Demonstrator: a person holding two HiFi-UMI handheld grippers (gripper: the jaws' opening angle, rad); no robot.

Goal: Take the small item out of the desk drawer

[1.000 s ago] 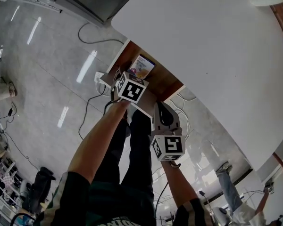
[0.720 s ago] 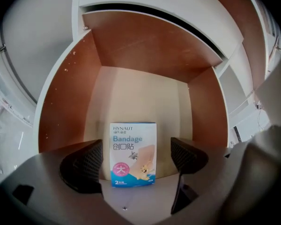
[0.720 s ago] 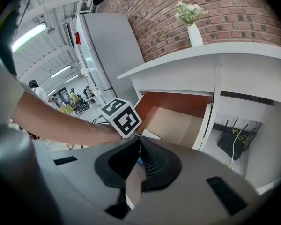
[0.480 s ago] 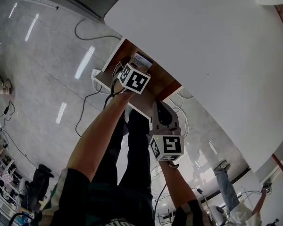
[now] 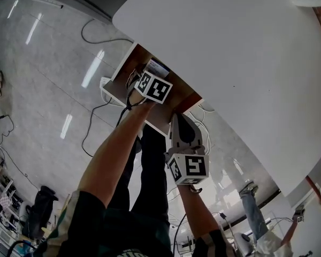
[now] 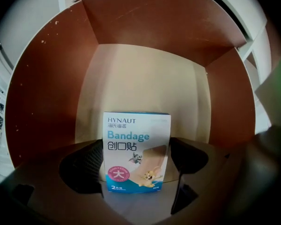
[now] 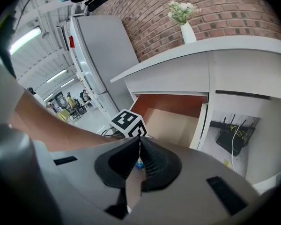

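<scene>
The brown desk drawer (image 5: 121, 83) stands pulled out under the white desk top (image 5: 241, 47). In it is a small white-and-blue bandage box (image 6: 136, 151), whose far end shows in the head view (image 5: 157, 67). My left gripper (image 6: 136, 162) reaches into the drawer (image 6: 140, 78) and is shut on the box, one black pad (image 6: 84, 165) against each side. Its marker cube (image 5: 157, 88) covers the jaws from above. My right gripper (image 5: 183, 123) is shut and empty, held outside the drawer's front, nearer the person (image 7: 139, 161).
Cables and a white power strip (image 5: 105, 84) lie on the grey floor left of the drawer. A router (image 7: 234, 137) sits under the desk to the right. A white vase with flowers (image 7: 187, 29) stands on the desk top. A grey cabinet (image 7: 103, 64) stands to the left.
My left gripper has moved forward into the drawer and now has the bandage box between its pads. The right gripper has stayed about where it was.
</scene>
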